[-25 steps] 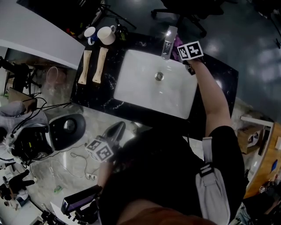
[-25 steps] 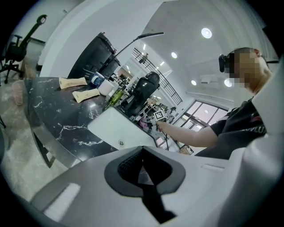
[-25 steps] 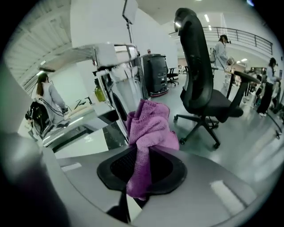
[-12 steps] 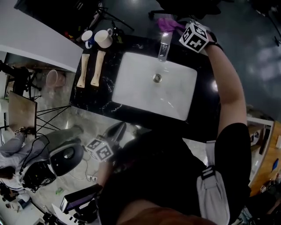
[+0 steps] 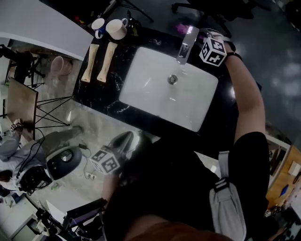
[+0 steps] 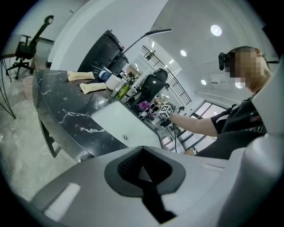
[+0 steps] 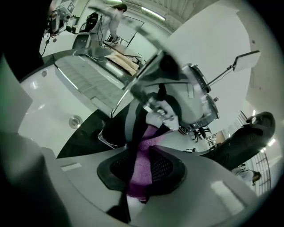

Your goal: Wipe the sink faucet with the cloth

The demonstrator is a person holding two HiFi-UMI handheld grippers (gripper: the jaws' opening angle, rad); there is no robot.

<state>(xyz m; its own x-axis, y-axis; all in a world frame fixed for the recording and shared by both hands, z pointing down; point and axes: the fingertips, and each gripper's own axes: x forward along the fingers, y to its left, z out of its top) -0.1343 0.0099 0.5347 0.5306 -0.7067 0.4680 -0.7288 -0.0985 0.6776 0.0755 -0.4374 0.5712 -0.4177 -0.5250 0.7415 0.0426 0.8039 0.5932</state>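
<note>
The chrome faucet point(image 5: 186, 44) stands at the far rim of the white sink point(image 5: 155, 94). My right gripper point(image 7: 143, 162) is shut on the purple cloth point(image 7: 144, 164) and holds it against the faucet point(image 7: 162, 82), just right of the spout. In the head view its marker cube point(image 5: 214, 51) sits beside the faucet, and a bit of purple cloth point(image 5: 180, 27) shows behind it. My left gripper point(image 6: 142, 170) is shut on nothing. It hangs low in front of the counter point(image 5: 123, 141), well away from the sink.
The sink is set in a black marbled counter point(image 5: 101, 92). Two mugs point(image 5: 109, 27) and two beige tubes point(image 5: 99, 61) lie at its left end. Floor gear and cables point(image 5: 61, 162) lie on the left. An office chair point(image 5: 207, 9) stands behind the counter.
My right gripper went up and behind the faucet with the cloth, rolled over, then came back down beside the spout. The left gripper stayed where it was.
</note>
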